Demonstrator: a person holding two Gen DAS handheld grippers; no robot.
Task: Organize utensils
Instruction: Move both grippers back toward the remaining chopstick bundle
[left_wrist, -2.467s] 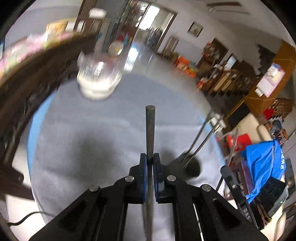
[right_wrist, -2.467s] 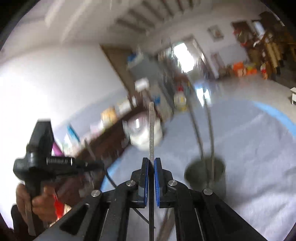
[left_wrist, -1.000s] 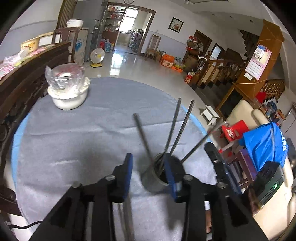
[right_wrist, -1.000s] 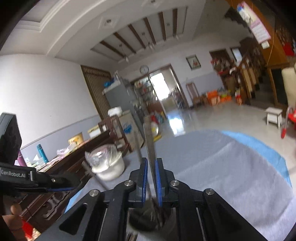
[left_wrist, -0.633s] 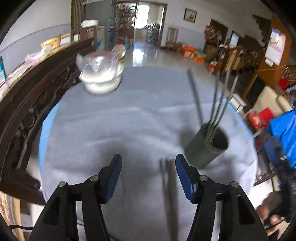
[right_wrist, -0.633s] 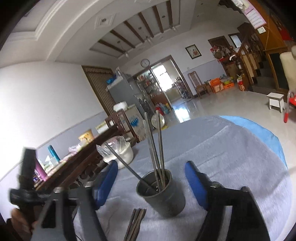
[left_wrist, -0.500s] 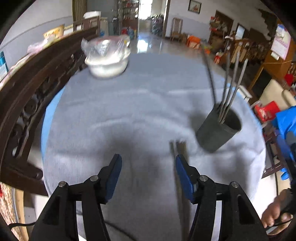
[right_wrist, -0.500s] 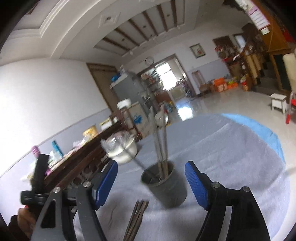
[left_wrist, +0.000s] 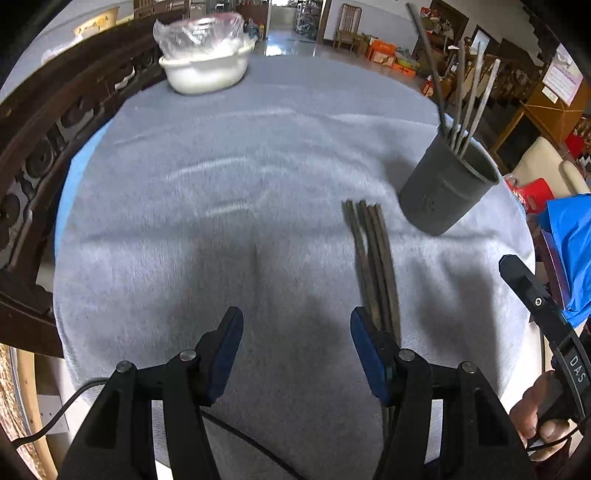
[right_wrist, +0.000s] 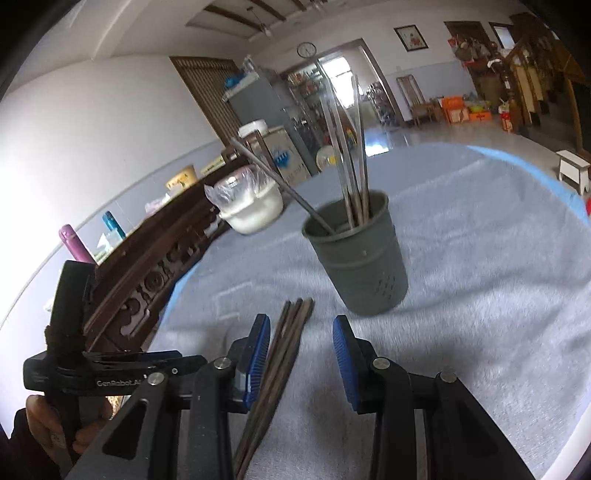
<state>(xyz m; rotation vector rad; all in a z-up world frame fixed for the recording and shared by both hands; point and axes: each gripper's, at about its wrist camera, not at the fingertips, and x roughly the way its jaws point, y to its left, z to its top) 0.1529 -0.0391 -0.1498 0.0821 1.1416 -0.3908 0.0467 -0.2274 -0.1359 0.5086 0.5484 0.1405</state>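
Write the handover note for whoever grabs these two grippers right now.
Left gripper: open, empty, low over the grey cloth.
Right gripper: open, empty, just above the loose chopsticks.
Grey cup: upright on the cloth, holding four metal chopsticks; one of them leans far out to the side toward the covered white bowl.
Dark chopsticks: a loose bundle lying flat on the cloth just in front of the cup, beside the left gripper's right finger.
Done: the metal sticks are in the cup.
Left: the dark bundle, probably to go into the cup too.
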